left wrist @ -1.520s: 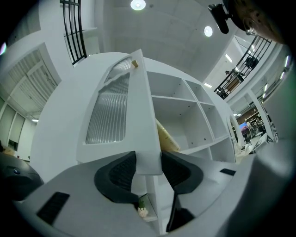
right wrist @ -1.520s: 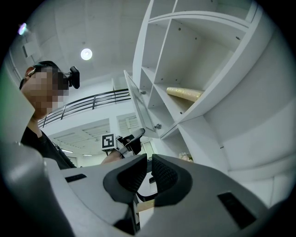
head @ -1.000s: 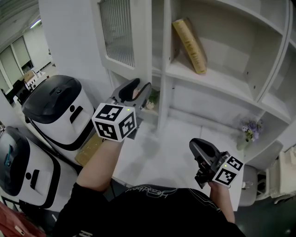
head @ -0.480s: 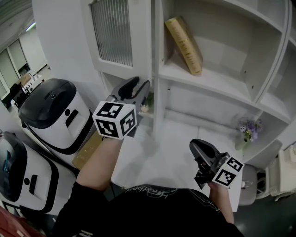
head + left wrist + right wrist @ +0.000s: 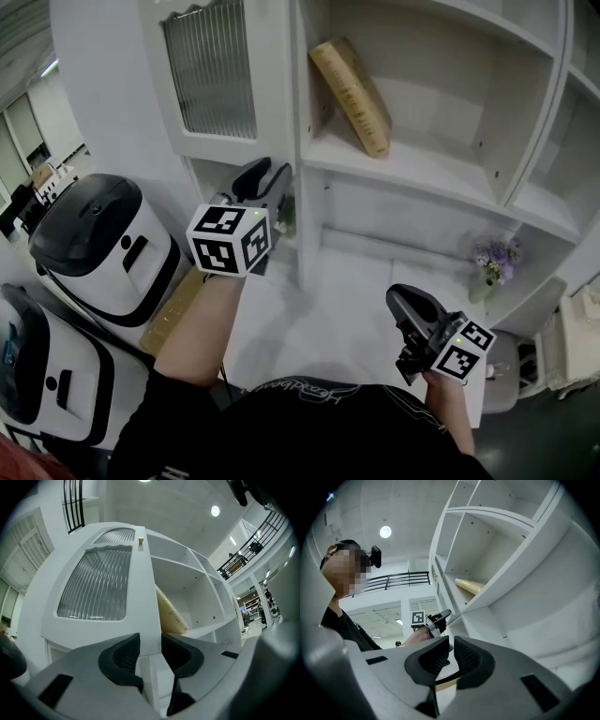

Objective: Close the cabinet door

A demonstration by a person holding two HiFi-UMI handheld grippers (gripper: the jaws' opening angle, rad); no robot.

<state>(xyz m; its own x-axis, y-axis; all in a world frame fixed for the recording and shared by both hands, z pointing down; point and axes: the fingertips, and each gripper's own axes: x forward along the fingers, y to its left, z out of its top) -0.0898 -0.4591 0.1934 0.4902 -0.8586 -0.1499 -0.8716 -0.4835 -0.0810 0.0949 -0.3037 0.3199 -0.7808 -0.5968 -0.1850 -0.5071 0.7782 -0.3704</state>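
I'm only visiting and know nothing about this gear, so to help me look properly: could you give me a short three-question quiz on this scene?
1. True or false: the book lies flat on its shelf.
2. What stands between the jaws of the left gripper? A the edge of the cabinet door; B the book; C nothing.
3. What sits in the low compartment at the head view's right?
Key: 1 false, it leans tilted. 2 A; the jaws have just been closing on it. 3 small purple flowers.

Book (image 5: 349, 94) on shelf (image 5: 427, 176) right of cabinet door (image 5: 211, 80); flowers (image 5: 492, 255) lower right; 2 floor units (image 5: 98, 234) left.
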